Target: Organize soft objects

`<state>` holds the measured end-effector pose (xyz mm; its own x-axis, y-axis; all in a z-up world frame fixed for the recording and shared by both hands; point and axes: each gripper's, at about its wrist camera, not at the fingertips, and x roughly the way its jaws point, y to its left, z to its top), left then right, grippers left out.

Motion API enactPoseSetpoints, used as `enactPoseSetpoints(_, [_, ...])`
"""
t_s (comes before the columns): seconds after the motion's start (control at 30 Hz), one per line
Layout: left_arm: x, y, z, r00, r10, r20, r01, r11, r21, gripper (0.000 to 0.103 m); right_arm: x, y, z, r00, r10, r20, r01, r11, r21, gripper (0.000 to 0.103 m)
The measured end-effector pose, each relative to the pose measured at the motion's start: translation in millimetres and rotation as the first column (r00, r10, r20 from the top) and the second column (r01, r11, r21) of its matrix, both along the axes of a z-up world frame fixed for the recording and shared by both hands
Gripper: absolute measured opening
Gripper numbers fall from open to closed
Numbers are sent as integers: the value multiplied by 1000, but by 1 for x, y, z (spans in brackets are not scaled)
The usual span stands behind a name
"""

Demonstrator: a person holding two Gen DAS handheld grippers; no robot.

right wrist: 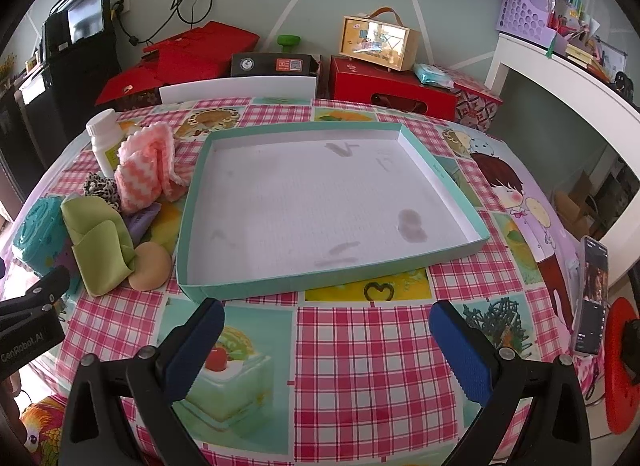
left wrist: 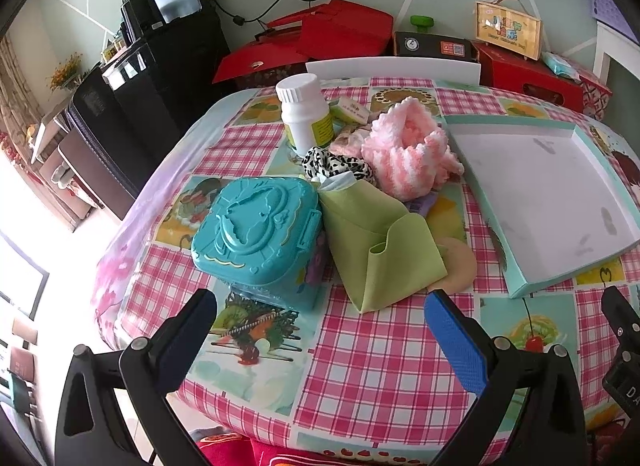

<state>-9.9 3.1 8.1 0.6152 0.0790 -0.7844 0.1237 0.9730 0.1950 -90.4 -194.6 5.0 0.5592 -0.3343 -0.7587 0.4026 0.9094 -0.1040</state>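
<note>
both the left gripper (left wrist: 320,306) and right gripper (right wrist: 326,316) hung wide open and empty, the green cloth (left wrist: 376,242) lay heaped against the teal case (left wrist: 256,234) beside the empty tray (right wrist: 320,201), so a careless grab risked dragging the case or toppling the white bottle (left wrist: 306,113).

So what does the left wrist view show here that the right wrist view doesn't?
Only the left wrist view shows the teal case's embossed lid, with the open left gripper before it. Only the right wrist view shows the phone at the table edge and the whole shallow box, nothing in it. Both show the green cloth, pink knit and white bottle.
</note>
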Motion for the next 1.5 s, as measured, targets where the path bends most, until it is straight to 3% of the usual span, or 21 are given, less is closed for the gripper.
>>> enactPoseSetpoints(1.2, [-1,6,-4,1000,27,-12,-27,1000,-16,103,0,0,-2,1000,1,-4,-1,1000,-1,103])
enactPoseSetpoints(1.4, [-1,10,-3,1000,20,-24,-22,998,-54,103,0,1,-2,1000,-1,-5,1,1000,0,103])
enactPoseSetpoints(1.5, [-1,17,0,999,0,-34,-4,992,-129,103,-1,3,-1,1000,3,2,-3,1000,-6,103])
